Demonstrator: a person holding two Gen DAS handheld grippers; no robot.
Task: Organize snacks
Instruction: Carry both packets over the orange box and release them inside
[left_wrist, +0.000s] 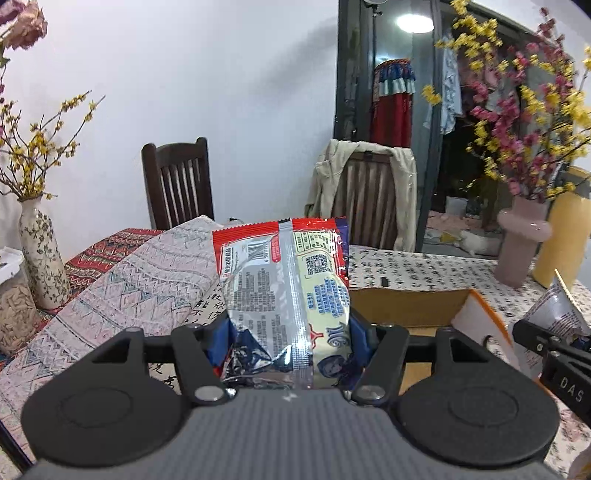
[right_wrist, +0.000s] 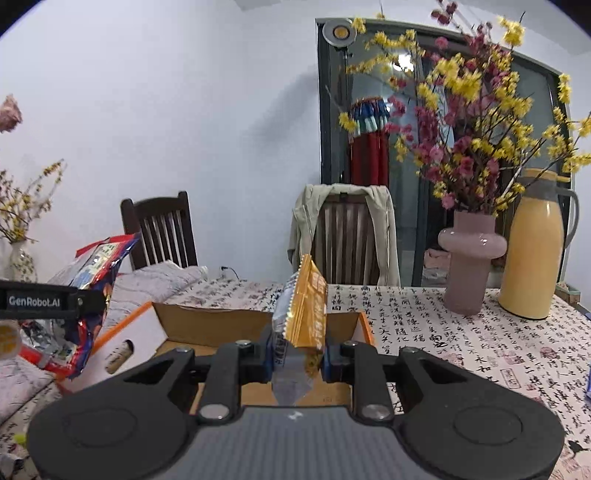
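Observation:
My left gripper is shut on a red, silver and blue snack bag, held upright above the table, left of an open cardboard box. The bag and left gripper also show in the right wrist view. My right gripper is shut on a small orange snack packet, held over the cardboard box. In the left wrist view the right gripper shows at the right edge with its packet.
A pink vase of flowers and a yellow thermos stand at the back right. A patterned vase stands at the left. A folded cloth lies left of the box. Two chairs stand behind the table.

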